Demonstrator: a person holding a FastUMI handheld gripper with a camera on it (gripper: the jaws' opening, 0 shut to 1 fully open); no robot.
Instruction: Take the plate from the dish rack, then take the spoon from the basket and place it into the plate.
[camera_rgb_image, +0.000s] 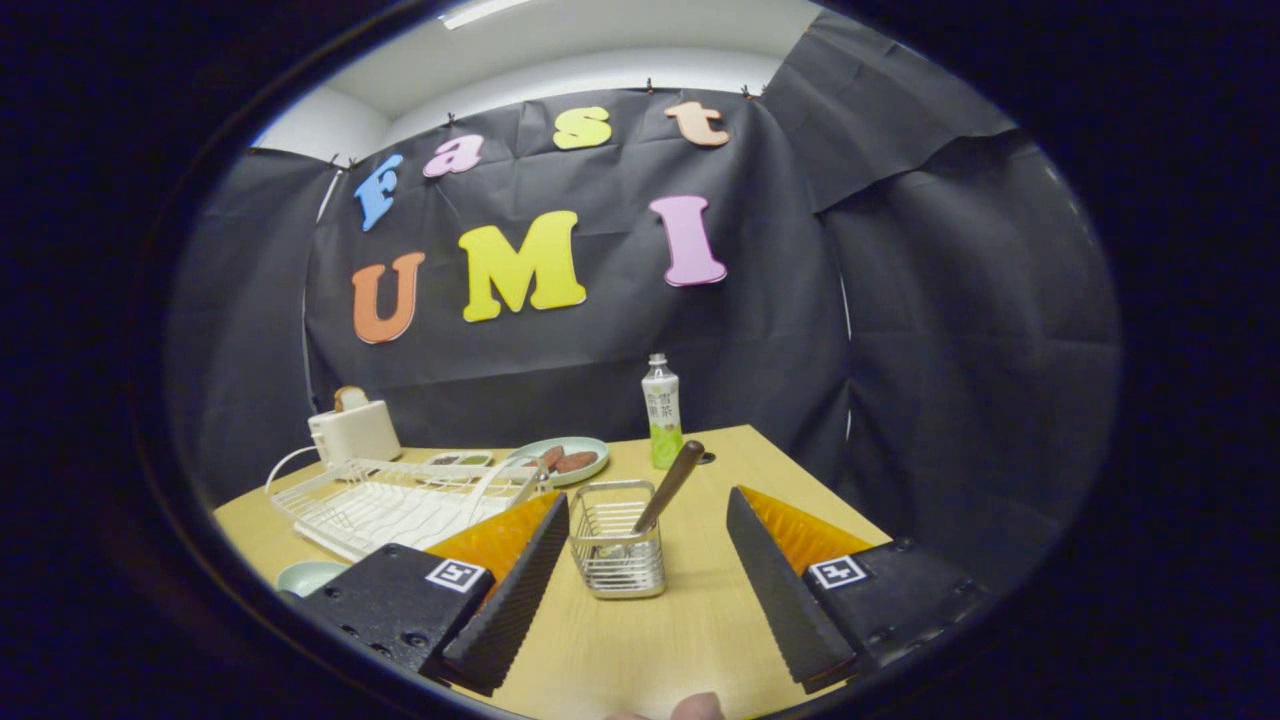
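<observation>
Wire-mesh basket (617, 540), square and metallic, stands upright on the wooden table (680, 620), between the two fingers of the gripper (648, 535) and level with their tips. Spoon (668, 487): dark brownish handle, leaning out of the basket toward the right and away from the camera, bowl end down inside the mesh and hard to make out. Gripper: jaws spread wide, one finger to each side of the basket and clear of it, nothing held; a square printed marker sits on each finger's housing. Plate (308, 575): pale green, lying on the table near the front edge, just beside the left finger's housing and in front of the dish rack, largely hidden by that housing. Dish rack (400, 500): white wire, low and flat, left of the basket, with a curved hoop at its near right corner; whether anything sits in it cannot be told. Second plate (560, 460): pale green, beyond the rack and basket, carrying several reddish-brown pieces of food. Small dish (460, 460) with dark contents, just left of that plate. Toaster (353, 428): white, at the far left of the table, a slice of bread standing in its slot. Bottle (661, 412): clear with a green-and-white label and white cap, upright beyond the basket near the table's far edge.
</observation>
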